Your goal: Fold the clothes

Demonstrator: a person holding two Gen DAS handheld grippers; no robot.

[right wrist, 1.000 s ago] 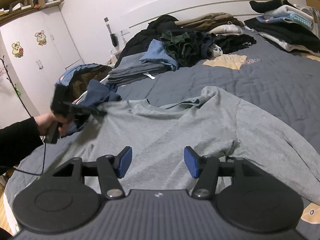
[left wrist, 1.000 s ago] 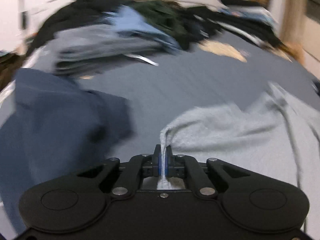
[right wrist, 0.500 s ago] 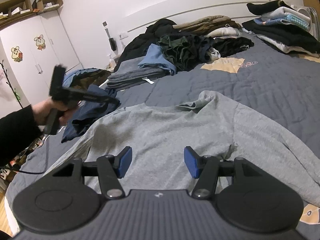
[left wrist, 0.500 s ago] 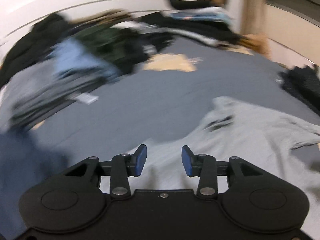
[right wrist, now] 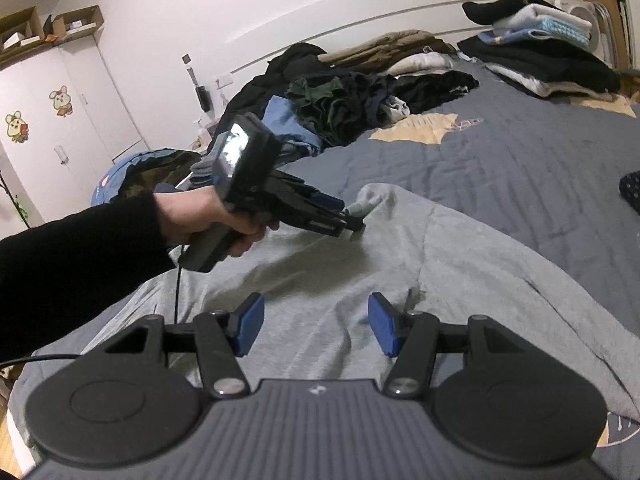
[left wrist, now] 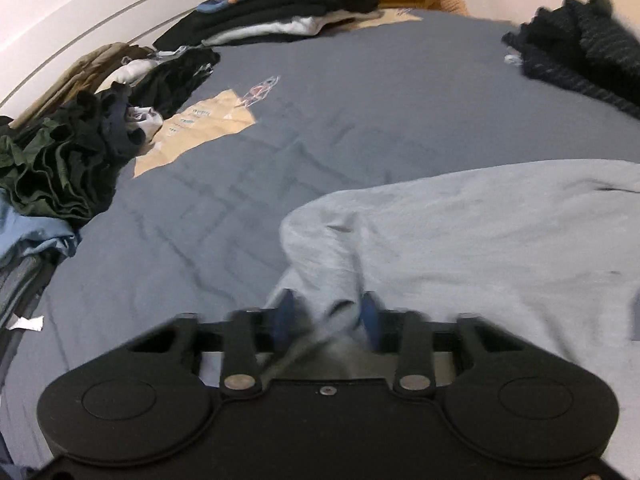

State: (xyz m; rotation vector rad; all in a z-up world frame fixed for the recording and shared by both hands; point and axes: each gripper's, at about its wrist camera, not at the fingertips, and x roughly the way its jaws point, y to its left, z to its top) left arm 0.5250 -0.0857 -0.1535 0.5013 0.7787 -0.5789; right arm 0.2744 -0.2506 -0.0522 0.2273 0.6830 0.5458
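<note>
A grey long-sleeved shirt lies spread flat on the blue bedspread. A hand in a black sleeve holds my left gripper at the shirt's neckline. Its jaws are closing, and the tips pinch a small raised fold of grey cloth there. In the left wrist view the same gripper is blurred, with a ridge of the grey shirt running between its blue pads. My right gripper hovers over the shirt's chest, open, with nothing between its fingers.
A heap of dark unfolded clothes lies at the head of the bed. A folded stack sits at the far right. A dark knitted garment lies near the right edge. White wardrobes stand at the left.
My left gripper let go of the shirt's edge at the left, opened, swept right across the shirt and closed on the neckline. The right gripper stayed open over the chest.
</note>
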